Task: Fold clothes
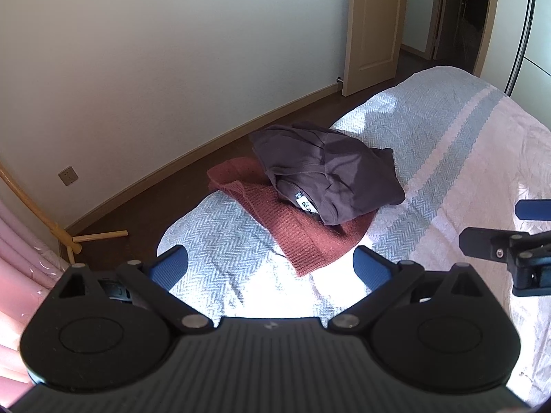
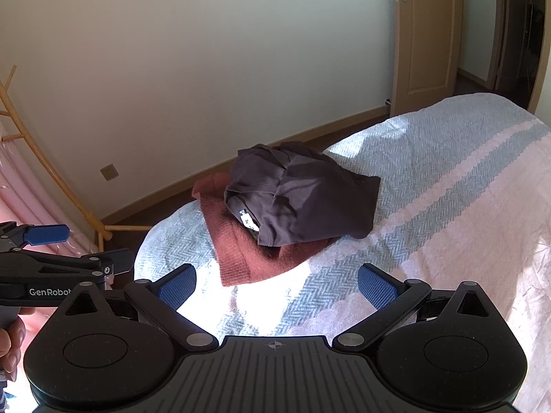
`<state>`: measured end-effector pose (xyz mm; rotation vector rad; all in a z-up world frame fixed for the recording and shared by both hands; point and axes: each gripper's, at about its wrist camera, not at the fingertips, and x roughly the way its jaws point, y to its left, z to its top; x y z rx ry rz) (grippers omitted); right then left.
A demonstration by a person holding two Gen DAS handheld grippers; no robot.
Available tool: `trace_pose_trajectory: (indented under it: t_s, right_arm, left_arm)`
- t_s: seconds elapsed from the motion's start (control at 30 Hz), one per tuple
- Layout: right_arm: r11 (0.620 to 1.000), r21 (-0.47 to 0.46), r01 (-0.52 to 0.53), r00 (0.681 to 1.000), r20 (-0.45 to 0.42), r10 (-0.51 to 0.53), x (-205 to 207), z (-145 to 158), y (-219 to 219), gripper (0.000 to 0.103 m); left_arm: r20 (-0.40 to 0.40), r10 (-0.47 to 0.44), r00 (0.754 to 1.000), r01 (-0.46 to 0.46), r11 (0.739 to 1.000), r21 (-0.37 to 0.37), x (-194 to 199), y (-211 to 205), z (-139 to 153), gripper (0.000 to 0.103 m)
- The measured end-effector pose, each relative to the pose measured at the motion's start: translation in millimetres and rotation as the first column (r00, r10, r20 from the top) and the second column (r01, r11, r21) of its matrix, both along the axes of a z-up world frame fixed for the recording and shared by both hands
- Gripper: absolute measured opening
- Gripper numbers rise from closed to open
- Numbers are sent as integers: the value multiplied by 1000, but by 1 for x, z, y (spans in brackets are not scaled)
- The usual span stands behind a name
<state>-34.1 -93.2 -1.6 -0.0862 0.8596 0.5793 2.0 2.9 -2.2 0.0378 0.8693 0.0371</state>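
Note:
A folded dark purple garment [image 1: 330, 172] [image 2: 303, 196] with a white label lies on top of a folded rust-red knit garment [image 1: 303, 237] [image 2: 248, 251] at the bed's corner. My left gripper [image 1: 270, 268] is open and empty, held above the bedspread just short of the pile. My right gripper [image 2: 277, 285] is open and empty, also short of the pile. The right gripper shows at the right edge of the left wrist view [image 1: 492, 227], and the left gripper shows at the left edge of the right wrist view [image 2: 96, 247].
The bed has a grey herringbone and pink striped bedspread [image 1: 447, 144] [image 2: 447, 189]. Dark wood floor [image 1: 165, 186] lies beyond the bed's edge. A bamboo rack [image 2: 51, 172] with pink fabric stands at left. A wooden door [image 1: 372, 24] stands open at the back.

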Motion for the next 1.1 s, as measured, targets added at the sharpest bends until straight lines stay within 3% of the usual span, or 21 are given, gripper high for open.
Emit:
trace_pose_trajectory:
  t_s: [0.9, 1.0, 1.1]
  right_arm:
    - [1000, 12, -12, 1000, -17, 12, -1, 1, -14, 102]
    - [999, -11, -45, 998, 52, 45, -9, 1, -15, 102]
    - [994, -83, -68, 988, 132, 78, -14, -4, -11, 102]
  left_arm:
    - [6, 7, 1000, -7, 1000, 6, -8, -10, -2, 101]
    - [29, -40, 999, 40, 999, 20, -11, -13, -4, 101]
    - [67, -140, 988, 134, 986, 95, -7, -11, -10, 101]
